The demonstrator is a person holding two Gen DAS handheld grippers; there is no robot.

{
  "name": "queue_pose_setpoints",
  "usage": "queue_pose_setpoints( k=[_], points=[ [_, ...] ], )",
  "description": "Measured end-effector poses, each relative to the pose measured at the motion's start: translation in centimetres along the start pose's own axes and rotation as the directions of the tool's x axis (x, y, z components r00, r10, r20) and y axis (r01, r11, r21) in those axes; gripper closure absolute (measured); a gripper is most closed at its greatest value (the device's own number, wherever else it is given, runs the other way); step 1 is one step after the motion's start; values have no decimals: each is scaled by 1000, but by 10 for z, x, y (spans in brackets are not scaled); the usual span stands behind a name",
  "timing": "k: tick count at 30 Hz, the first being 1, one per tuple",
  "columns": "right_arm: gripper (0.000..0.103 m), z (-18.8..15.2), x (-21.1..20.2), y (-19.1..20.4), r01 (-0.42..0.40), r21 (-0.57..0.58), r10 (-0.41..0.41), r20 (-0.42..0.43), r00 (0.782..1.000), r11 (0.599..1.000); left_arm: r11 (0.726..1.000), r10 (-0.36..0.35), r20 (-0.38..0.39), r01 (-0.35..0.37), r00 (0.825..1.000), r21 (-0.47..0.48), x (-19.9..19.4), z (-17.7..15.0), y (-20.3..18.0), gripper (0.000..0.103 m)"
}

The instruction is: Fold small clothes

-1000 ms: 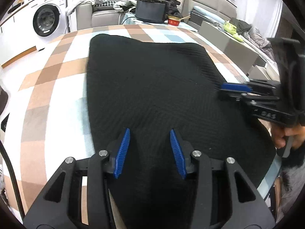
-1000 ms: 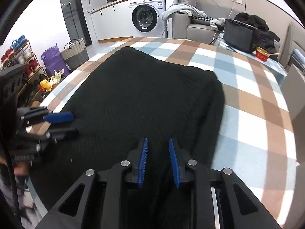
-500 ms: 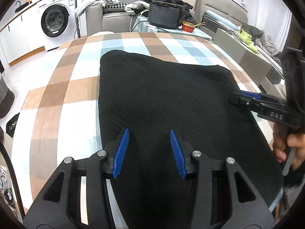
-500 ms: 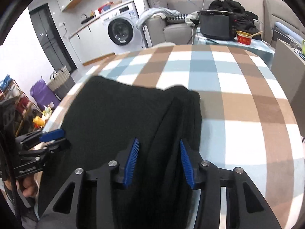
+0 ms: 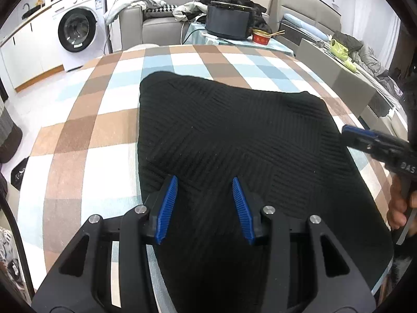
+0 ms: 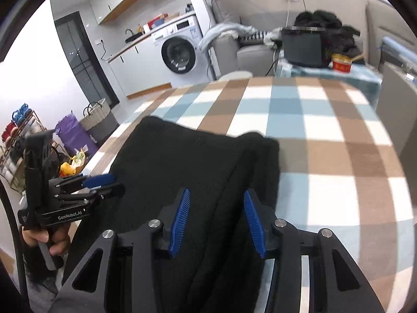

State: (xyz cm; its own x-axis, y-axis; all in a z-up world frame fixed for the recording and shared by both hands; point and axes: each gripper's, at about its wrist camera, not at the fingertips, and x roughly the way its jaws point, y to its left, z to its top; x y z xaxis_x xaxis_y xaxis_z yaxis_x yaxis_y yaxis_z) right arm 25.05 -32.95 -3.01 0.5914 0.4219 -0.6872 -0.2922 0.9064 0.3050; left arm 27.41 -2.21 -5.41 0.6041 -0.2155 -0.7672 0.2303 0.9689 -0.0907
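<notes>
A black ribbed knit garment (image 5: pixel 234 140) lies flat on the checked tablecloth (image 5: pixel 86 135), folded into a rough rectangle. It also shows in the right wrist view (image 6: pixel 182 167), with a doubled edge along its right side. My left gripper (image 5: pixel 204 182) is open and empty, held above the garment's near left part. My right gripper (image 6: pixel 216 195) is open and empty above the garment's near right edge. The right gripper also shows at the right of the left wrist view (image 5: pixel 354 133), and the left gripper shows at the left of the right wrist view (image 6: pixel 104 184).
A washing machine (image 5: pixel 78 31), a grey sofa with clothes (image 5: pixel 156 18), and a side table with a black box (image 5: pixel 226 20) and red bowl (image 5: pixel 260 36) stand beyond the table. Baskets and bags (image 6: pixel 86 127) stand on the floor to the left.
Both grippers have pulled back and up from the garment. The right gripper's jaws have opened wider and let go of the fabric edge. The garment lies still.
</notes>
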Motion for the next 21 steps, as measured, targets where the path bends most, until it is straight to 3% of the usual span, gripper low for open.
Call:
queue_pose_setpoints(
  k=[5,7,8,9,11,13,19,21],
  points=[
    [64,-3,19,-4,-10,13,10,-26,1000,1000,1000,1,-1,-1,1000,-2,2,2,2,61],
    [78,1,28,-4,1,12,-1,-39,999,1000,1000,-4,-5,4,1000,-12,5,4,4,61],
    [91,4,31,-3,12,6,-12,-46,999,1000,1000,-7,-8,7,1000,-16,7,4,4,61],
    [94,6,30,0,10,-5,-10,-41,999,1000,1000,-8,-7,8,1000,-18,7,4,5,61],
    [95,10,14,12,-14,-58,16,37,999,998,1000,-7,-5,7,1000,-13,7,3,5,61],
    [95,11,2,21,33,-109,-24,80,997,993,1000,-4,-5,4,1000,-7,7,1,4,61],
    [95,3,35,9,129,-106,-135,-53,989,986,1000,0,-2,0,1000,2,5,2,1,61],
    [92,3,32,8,119,-93,-122,-30,992,989,1000,6,11,-6,1000,6,2,4,1,61]
  ],
)
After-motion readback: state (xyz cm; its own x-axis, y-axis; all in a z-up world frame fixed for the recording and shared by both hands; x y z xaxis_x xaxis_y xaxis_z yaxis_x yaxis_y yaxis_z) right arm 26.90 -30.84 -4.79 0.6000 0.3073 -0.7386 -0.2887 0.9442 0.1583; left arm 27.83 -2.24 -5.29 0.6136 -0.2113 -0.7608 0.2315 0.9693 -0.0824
